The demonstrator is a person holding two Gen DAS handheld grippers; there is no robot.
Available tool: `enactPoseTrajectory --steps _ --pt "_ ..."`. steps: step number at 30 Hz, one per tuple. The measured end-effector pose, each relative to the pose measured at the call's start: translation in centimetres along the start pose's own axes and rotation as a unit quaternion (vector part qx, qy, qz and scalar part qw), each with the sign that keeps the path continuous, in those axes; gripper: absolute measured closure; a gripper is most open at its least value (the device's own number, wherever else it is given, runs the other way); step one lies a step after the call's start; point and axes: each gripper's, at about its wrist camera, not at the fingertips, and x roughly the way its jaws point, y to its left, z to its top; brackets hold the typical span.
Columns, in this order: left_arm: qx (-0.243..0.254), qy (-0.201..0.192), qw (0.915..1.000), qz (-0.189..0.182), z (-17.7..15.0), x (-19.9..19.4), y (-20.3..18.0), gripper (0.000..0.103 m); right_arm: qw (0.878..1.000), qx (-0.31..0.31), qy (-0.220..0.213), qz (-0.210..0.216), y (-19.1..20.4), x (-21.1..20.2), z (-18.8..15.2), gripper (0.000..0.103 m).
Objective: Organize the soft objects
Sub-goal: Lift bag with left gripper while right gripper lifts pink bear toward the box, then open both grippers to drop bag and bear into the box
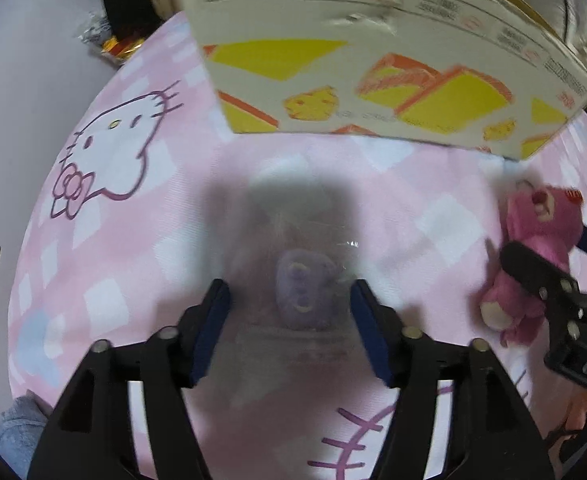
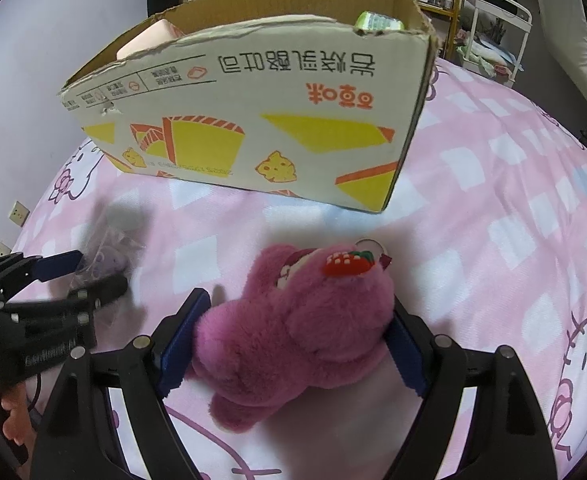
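Your right tool (image 2: 293,340) has its blue pads against both flanks of the pink plush bear (image 2: 293,332), which lies on the bed (image 2: 493,208) in front of the cardboard box (image 2: 253,120). The fur bulges around the pads, so it looks held, though I judge only lightly. Expect it to be light, soft and springy; pinch across the thick body rather than a limb, and mind the strawberry charm (image 2: 347,262) near its head.

Your left tool (image 1: 289,332) stands parted, its pads clear of the small purple plush (image 1: 303,294), which lies in a clear wrapper between them, toward the bed's left edge. That wrapper will likely be slick and crinkly. Close on the toy's body through the film, not on loose plastic.
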Motion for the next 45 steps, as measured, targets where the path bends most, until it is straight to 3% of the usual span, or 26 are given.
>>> enactPoseTrajectory --steps 4,6,9,12,17,22,27,32,38,45 --pt "0.019 -0.006 0.9997 0.013 0.0 0.1 -0.8 0.037 1.0 0.002 0.0 0.0 0.0 0.1 -0.1 0.015" --pt "0.017 -0.01 0.9998 0.006 -0.6 0.0 -0.7 0.05 1.0 0.0 -0.001 -0.001 0.0 0.1 -0.1 0.015" --pt "0.026 -0.014 0.9996 0.005 -0.7 -0.1 -0.9 0.054 1.0 -0.003 -0.003 -0.002 0.3 0.1 -0.1 0.015" --pt "0.042 -0.016 0.9989 0.014 -0.9 -0.1 -1.6 0.056 1.0 -0.006 -0.015 -0.005 0.4 -0.2 -0.2 0.015" --pt "0.021 -0.022 0.9995 -0.001 -0.8 -0.7 -1.1 0.056 0.999 -0.001 -0.04 0.0 0.1 -1.6 -0.2 0.015" --pt "-0.003 -0.052 0.9985 -0.017 -0.7 -2.4 0.2 0.056 0.998 0.008 -0.064 0.005 -0.5 -3.1 -0.1 0.015" --pt "-0.031 -0.112 0.9928 -0.029 -0.9 -5.9 1.6 0.056 0.993 0.012 -0.116 0.003 -0.5 -5.8 0.0 0.015" --pt "-0.03 -0.194 0.9801 -0.03 -1.7 -9.9 1.4 0.056 0.981 0.012 -0.194 0.005 -0.7 -9.5 -0.2 0.015" --pt "-0.016 -0.296 0.9549 -0.021 -2.4 -14.5 1.0 0.056 0.961 0.018 -0.277 -0.004 -1.2 -13.1 0.1 0.015" --pt "-0.008 -0.377 0.9259 -0.019 -2.4 -18.6 0.8 0.056 0.946 0.026 -0.322 0.0 -2.1 -15.6 1.7 0.015"
